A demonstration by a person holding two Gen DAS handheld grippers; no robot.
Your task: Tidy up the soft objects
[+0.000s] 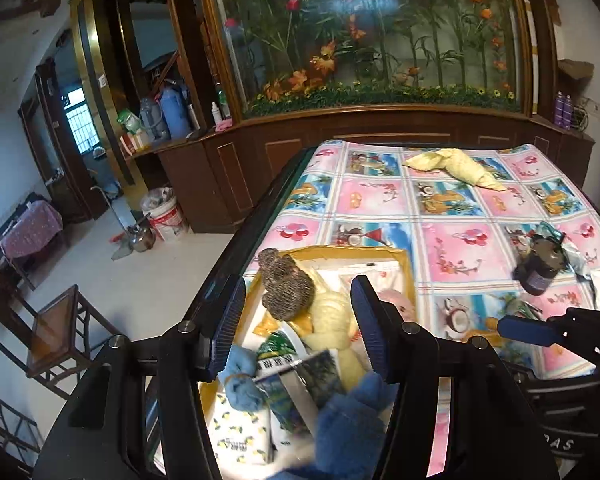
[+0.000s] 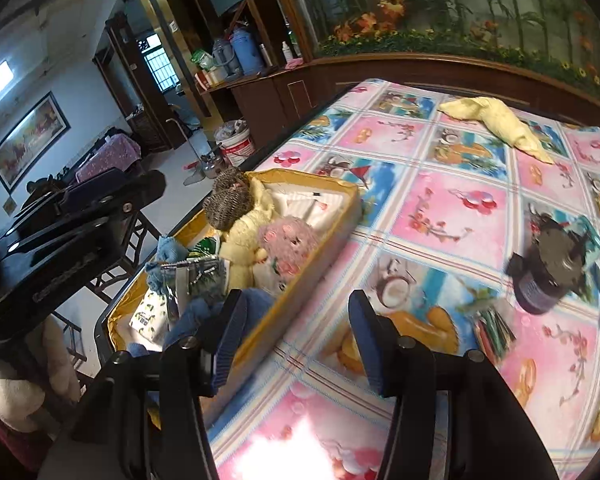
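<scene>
The yellow box [image 2: 300, 240] on the table [image 2: 440, 208] is full of soft toys. The left gripper [image 1: 300, 320] hangs over it, jaws apart and empty. The right gripper [image 2: 296, 340] is beside it over the table, also apart and empty.

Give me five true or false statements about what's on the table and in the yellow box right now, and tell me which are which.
1. A pale yellow cloth lies on the patterned tablecloth, outside the yellow box. True.
2. The brown woven item sits on the bare tablecloth. False: it rests in the box, at its far end.
3. The right gripper is clamped on the pink fluffy item. False: its jaws stand apart with nothing between them, and the pink item lies in the box.
4. A dark jar stands on the tablecloth, apart from the box. True.
5. The left gripper holds the yellow cloth. False: it hovers open over the box.
</scene>
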